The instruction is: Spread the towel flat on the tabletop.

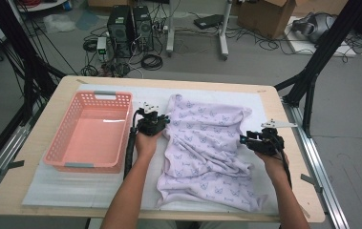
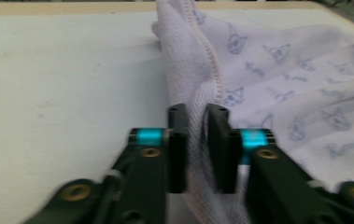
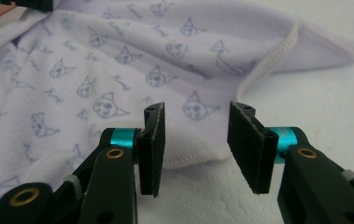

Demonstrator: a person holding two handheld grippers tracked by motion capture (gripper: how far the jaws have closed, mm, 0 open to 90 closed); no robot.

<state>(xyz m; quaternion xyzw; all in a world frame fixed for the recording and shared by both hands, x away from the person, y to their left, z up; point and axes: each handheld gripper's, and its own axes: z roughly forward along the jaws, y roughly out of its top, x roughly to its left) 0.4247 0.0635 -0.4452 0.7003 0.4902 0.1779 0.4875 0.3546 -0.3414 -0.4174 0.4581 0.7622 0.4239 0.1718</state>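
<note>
High view, cloth: a soft lilac blanket (image 1: 206,148) with small blue cat-face prints lies rumpled on the white mat (image 1: 73,186), its long axis running from the far edge toward me, right of the pink plastic lattice basket (image 1: 92,129).
High view, hands: my left gripper (image 1: 162,121) sits at its left hem, my right gripper (image 1: 243,140) at its right edge.
Left gripper view: my flat black pads (image 2: 178,149) pinch a raised fold of the knit, stitched hem (image 2: 198,135) between them.
Right gripper view: my pads (image 3: 152,144) stand spread, the curved overlocked edge (image 3: 198,156) lying on the mat between them, untouched.
</note>
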